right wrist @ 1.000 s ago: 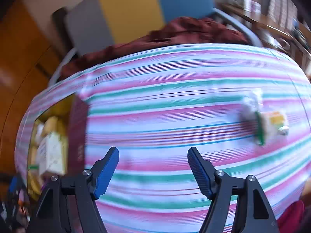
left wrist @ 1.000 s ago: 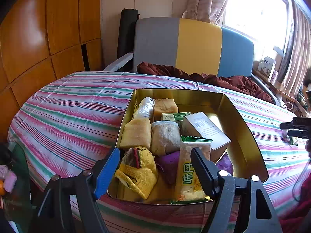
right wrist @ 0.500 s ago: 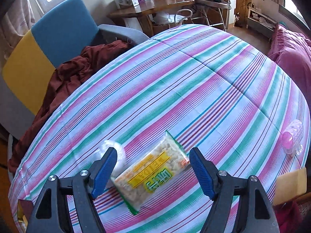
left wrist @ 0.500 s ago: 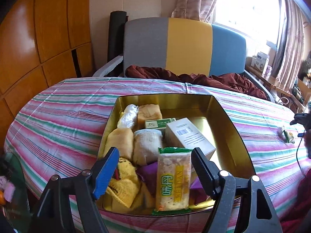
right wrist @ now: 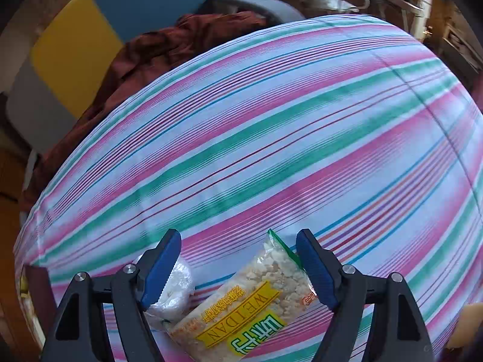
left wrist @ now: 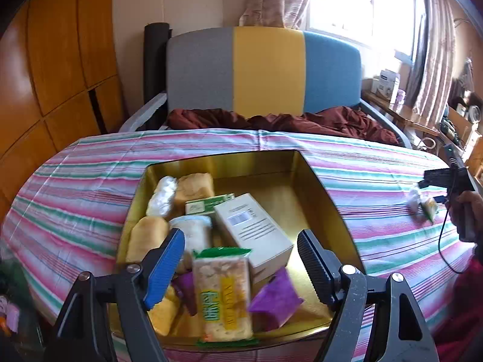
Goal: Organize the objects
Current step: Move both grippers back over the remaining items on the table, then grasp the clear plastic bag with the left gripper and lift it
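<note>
Blue-padded jaws stood apart on both our grippers.
Our right gripper (right wrist: pixel 238 268), jaws just widening, straddled the rice-cracker packet (right wrist: pixel 241 307) on the striped tablecloth (right wrist: pixel 271 135), pads not pressing; a white wrapped snack (right wrist: pixel 175 286) lay beside. Our left gripper (left wrist: pixel 241 268) hovered, holding nothing, over the gold tin (left wrist: pixel 329 199) of snacks.

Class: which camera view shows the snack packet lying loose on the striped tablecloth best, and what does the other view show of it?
The right wrist view: the snack packet fills the foreground between the open right tongs, its label readable. The left wrist view shows it only tiny and far off at the right edge.
</note>
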The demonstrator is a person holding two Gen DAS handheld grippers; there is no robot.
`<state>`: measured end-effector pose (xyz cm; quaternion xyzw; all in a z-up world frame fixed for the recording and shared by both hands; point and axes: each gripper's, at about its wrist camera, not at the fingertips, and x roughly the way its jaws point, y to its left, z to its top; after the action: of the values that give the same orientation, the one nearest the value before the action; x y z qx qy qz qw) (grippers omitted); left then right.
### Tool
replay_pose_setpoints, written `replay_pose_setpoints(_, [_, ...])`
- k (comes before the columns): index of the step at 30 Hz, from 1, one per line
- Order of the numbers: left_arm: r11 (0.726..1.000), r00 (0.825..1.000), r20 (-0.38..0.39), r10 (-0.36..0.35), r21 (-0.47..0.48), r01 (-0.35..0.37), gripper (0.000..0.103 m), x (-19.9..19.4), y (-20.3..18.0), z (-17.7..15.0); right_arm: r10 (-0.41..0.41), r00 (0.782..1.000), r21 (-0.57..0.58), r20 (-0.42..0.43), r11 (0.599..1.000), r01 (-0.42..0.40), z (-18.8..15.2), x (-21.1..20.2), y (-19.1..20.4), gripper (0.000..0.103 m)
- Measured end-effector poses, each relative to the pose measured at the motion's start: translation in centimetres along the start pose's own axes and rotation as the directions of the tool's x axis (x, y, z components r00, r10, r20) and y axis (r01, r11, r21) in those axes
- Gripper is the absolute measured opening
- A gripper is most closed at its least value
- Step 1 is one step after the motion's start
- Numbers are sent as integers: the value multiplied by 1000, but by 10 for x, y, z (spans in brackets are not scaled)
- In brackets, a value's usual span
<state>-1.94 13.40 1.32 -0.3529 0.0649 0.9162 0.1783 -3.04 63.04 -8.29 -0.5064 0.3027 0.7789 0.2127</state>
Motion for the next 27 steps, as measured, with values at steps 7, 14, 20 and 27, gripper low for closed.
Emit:
replay_pose_setpoints(7, [995, 997, -7, -72, 75, 73, 79, 4, -36, 8, 207, 970, -174, -126, 958, -227, -28, -4, 56, 78])
replay_pose_setpoints(14, [973, 983, -20, -181, 144, 182, 74, 10, -82, 25, 183, 983, -86, -6, 979, -183, -10, -19, 39, 79])
replay_pose_setpoints(20, [920, 943, -99, -318, 210, 332, 67, 33, -151, 39, 141, 989, 1, 45, 990, -142, -2, -24, 21, 79])
replay_pose_setpoints(27, [874, 889, -228, -396, 203, 442, 60, 82, -224, 45, 88, 996, 4, 31, 996, -88, 0, -26, 15, 79])
